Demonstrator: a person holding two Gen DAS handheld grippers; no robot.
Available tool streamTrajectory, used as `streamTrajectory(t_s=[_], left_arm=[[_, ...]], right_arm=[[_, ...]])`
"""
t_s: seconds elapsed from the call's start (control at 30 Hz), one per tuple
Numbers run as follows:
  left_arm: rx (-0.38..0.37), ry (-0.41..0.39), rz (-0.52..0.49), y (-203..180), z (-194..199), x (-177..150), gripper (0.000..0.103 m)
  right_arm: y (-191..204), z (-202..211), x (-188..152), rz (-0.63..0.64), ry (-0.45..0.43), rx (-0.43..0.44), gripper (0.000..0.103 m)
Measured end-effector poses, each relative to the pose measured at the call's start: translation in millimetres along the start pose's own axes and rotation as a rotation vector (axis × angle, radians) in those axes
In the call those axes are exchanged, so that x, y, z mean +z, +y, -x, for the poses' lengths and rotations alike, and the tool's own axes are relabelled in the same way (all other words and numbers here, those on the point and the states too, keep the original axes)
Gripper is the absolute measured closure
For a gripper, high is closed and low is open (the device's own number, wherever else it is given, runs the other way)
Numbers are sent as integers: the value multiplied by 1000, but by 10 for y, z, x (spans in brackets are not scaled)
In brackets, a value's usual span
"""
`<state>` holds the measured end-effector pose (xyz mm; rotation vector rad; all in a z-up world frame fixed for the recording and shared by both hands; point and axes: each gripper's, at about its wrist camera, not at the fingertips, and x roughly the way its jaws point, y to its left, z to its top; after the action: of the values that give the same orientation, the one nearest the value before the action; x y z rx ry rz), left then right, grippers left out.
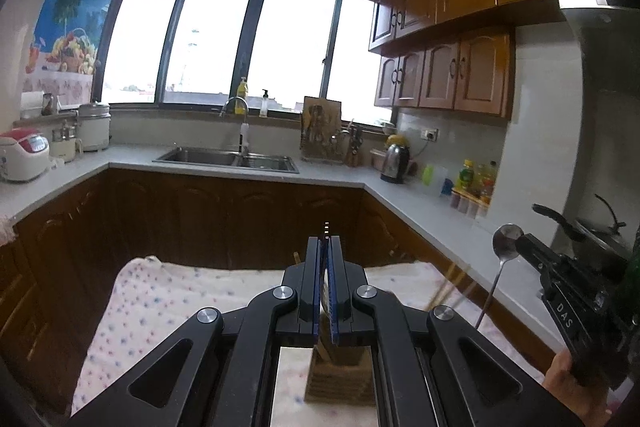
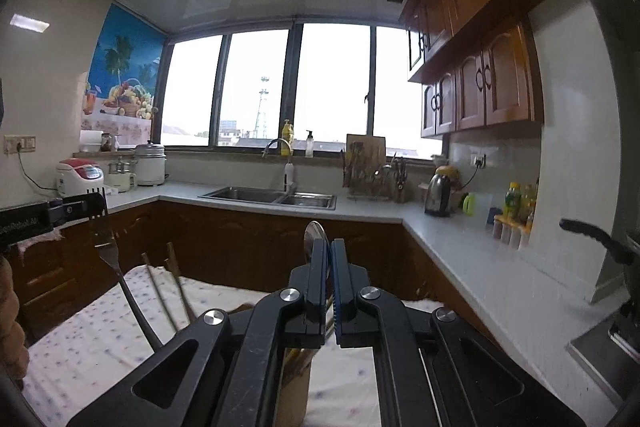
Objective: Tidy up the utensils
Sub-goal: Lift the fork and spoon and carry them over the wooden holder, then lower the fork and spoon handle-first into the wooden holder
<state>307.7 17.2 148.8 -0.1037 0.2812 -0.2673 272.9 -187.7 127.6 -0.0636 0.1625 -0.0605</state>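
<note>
Both sets of jaws are clamped tight: the left gripper (image 1: pixel 329 247) pinches a fork (image 2: pixel 105 227) just below its tines, the right gripper (image 2: pixel 330 259) a spoon (image 1: pixel 505 241) at the neck under the bowl. Each handle hangs down and slightly slantwise below its jaws, head poking up past the fingertips. Thin, stiff, slick metal, I reckon, so a grip near the head looks wise. Below the jaws waits the wooden holder (image 1: pixel 340 375) with 2 chopsticks (image 2: pixel 168 291) on the cloth (image 1: pixel 168 307).

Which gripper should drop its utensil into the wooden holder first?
Probably left: the left gripper, shut on the fork, sits right above the wooden holder. The right gripper holds the spoon off to the side.
</note>
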Motion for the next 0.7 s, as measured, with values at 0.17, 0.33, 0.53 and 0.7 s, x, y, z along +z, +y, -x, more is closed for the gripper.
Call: streamTrajectory(t_s=[0.17,0.33,0.53,0.7], left_arm=[[40,-17,-25,-79,-278,-16,102],[68,-23,-62,-201,-489,-102,102],[90,-20,-95,-321,-647,-280,102],[92,-12,-123,-392,-658,-451,102]], right_arm=[[74,-162,9,44,-26,-22,101],[176,-315,-60,92,-36,-40,101],[286,-425,-241,148,-42,-65,101],[340,-419,-399,158,-40,-57,101]])
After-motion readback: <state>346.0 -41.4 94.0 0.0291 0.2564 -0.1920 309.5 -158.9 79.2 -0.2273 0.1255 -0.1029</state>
